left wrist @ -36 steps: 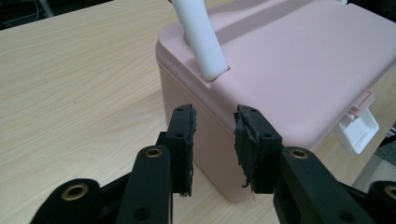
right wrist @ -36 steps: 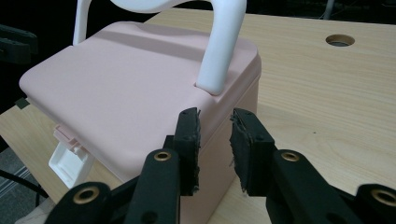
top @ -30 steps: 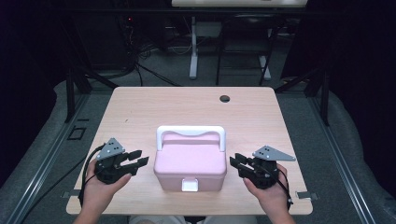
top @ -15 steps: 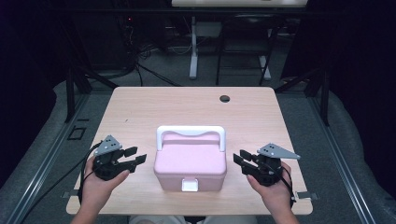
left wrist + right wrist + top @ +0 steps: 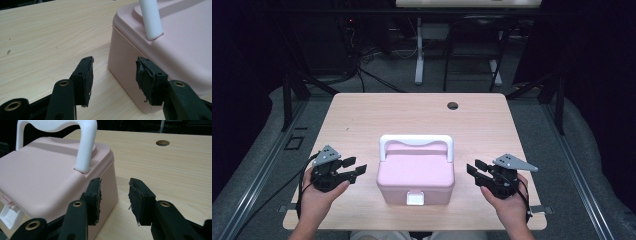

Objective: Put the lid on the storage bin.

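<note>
Tools [image 5: 353,166] [image 5: 476,169] flanking pink box [image 5: 416,175]

Pink lidded box [image 5: 415,177], white handle [image 5: 416,142] upright, latch shut, near table's front edge.

Pale wooden table [image 5: 362,120] with a round cable hole [image 5: 453,105] near the far edge. Grey carpet floor [image 5: 592,165] around; black frame legs, cables [image 5: 362,75], a white stand [image 5: 419,50] beyond, in darkness.

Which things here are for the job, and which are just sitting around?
For the job:
pink box
its white handle
its white latch
left tool, open
right tool, open

Just there:
round hole in the table
cables on the floor
</note>
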The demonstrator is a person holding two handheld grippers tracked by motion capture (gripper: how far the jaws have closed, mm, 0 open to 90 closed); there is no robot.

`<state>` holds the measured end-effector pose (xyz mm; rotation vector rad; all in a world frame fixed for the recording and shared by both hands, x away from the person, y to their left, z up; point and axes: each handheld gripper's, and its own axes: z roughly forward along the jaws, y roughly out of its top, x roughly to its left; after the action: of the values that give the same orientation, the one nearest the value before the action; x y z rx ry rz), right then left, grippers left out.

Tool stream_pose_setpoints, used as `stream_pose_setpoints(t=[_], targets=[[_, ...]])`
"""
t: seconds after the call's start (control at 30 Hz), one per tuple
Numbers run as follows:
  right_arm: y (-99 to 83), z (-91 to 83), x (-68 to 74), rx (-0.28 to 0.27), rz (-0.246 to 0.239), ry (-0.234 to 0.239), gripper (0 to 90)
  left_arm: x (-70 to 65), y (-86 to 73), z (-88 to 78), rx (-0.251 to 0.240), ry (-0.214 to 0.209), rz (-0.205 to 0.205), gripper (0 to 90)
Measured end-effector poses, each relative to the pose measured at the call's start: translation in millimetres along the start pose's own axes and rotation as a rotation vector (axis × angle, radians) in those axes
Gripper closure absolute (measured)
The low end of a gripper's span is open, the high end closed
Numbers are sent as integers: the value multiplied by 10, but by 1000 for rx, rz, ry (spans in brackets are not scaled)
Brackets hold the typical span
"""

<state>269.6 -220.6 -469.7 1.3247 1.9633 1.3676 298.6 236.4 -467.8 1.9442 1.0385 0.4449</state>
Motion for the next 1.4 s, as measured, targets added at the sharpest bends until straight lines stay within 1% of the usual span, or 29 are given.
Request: stream_pose_setpoints(t=[0.03, 0.13, 0.2, 0.33, 0.4, 0.6, 0.8, 1.03, 1.2, 1.33, 1.4], targets=[[-6, 1, -5, 1, 3, -2, 605, 1, -10, 4, 0, 6, -1, 482], [-35, 8, -32, -1, 7, -10, 600, 3, -30, 19, -7, 6, -11, 482], [-54, 15, -46, -1, 9, -15, 596, 11, -41, 27, -4, 5, -8, 480], [-91, 24, -71, -3, 14, -31, 589, 22, -74, 45, -11, 9, -15, 475], [-110, 30, -93, -2, 17, -37, 588, 33, -93, 52, -6, 8, -15, 472], [-155, 40, -149, 8, 27, -57, 583, 62, -174, 82, -7, 9, -38, 468], [-227, 65, -201, 15, 5, -97, 557, 105, -255, 125, -4, 19, -55, 465], [-293, 93, -261, 16, 17, -100, 549, 151, -328, 152, 11, 22, -61, 464], [-332, 112, -290, 20, 16, -106, 547, 145, -356, 170, 7, 17, -61, 463], [-369, 125, -309, 23, 6, -115, 546, 158, -393, 202, 23, 11, -61, 459], [-384, 133, -318, 31, 4, -117, 545, 163, -416, 224, 25, 14, -62, 459]])
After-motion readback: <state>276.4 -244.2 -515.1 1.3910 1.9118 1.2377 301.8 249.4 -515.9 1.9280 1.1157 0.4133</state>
